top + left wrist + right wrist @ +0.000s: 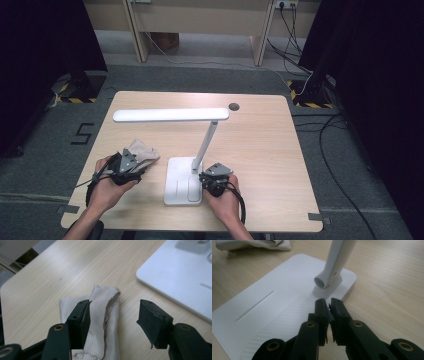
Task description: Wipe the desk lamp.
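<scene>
A crumpled beige cloth (145,151) lies on the wooden table (260,145), left of a white desk lamp (170,115). My left gripper (134,161) is open over the cloth's near end. In the left gripper view the cloth (105,302) lies between and under the wide-apart jaws of that gripper (113,315), and the pads do not press on it. My right gripper (205,176) is at the right rear corner of the lamp base (180,185). In the right gripper view that gripper (329,303) has its pads together with nothing between them, just short of the lamp's hinge (323,281).
The lamp's long head reaches left over the table at the back, and its slanted arm (207,142) rises from the base (262,305). A dark round cable hole (233,106) sits near the far table edge. Cables lie on the floor to the right.
</scene>
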### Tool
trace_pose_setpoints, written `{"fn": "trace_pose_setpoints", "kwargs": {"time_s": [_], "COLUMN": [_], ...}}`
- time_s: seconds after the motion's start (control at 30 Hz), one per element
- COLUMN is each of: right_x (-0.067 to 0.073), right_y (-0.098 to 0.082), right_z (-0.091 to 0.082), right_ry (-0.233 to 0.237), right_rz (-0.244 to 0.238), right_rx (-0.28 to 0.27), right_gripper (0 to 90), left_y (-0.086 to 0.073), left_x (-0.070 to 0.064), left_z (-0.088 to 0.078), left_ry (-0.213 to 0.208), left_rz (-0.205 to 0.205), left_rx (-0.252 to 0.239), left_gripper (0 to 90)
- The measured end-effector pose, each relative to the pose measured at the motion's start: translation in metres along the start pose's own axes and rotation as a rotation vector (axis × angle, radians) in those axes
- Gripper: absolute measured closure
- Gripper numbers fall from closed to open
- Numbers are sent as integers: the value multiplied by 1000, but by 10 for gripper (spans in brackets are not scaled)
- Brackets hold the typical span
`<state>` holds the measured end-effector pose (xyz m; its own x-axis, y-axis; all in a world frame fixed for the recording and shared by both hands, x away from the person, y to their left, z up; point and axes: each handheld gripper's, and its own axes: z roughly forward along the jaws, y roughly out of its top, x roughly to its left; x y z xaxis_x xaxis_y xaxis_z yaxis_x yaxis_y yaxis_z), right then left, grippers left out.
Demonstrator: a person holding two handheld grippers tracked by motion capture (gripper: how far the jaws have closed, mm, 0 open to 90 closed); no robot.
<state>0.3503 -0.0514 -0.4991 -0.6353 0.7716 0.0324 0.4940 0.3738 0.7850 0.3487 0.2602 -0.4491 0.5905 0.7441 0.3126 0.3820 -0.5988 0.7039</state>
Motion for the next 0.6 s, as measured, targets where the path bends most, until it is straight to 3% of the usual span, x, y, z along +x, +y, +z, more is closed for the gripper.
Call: {"fn": "trace_pose_setpoints", "kwargs": {"time_s": [0.07, 0.1, 0.13, 0.17, 0.27, 0.33, 0.43, 0.6], "right_x": [-1, -2, -3, -4, -4, -5, -5, -2], "right_y": [1, 1, 1, 0, -2, -4, -8, -12], "right_z": [-2, -3, -4, -4, -5, -7, -9, -11], "right_ry": [-4, -6, -7, -6, -5, -3, 5, 17], "right_rz": [1, 0, 2, 7, 13, 7, 6, -4], "right_rx": [-4, -3, 0, 7, 16, 31, 57, 90], "right_gripper": [834, 829, 819, 811, 813, 844, 893, 900], "left_y": [5, 7, 8, 8, 2, -3, -5, -5], "left_x": [-6, -11, -20, -24, -40, -50, -57, -60], "left_z": [-7, -9, -8, -5, 12, 25, 33, 37], "left_ry": [-11, -39, -107, -146, -266, -340, -344, -348], "left_rz": [5, 9, 1, -2, 17, 1, 33, 18], "left_rx": [-35, -48, -67, -65, -6, 29, 66, 87], "left_gripper": [426, 458, 491, 541, 623, 690, 765, 836]}}
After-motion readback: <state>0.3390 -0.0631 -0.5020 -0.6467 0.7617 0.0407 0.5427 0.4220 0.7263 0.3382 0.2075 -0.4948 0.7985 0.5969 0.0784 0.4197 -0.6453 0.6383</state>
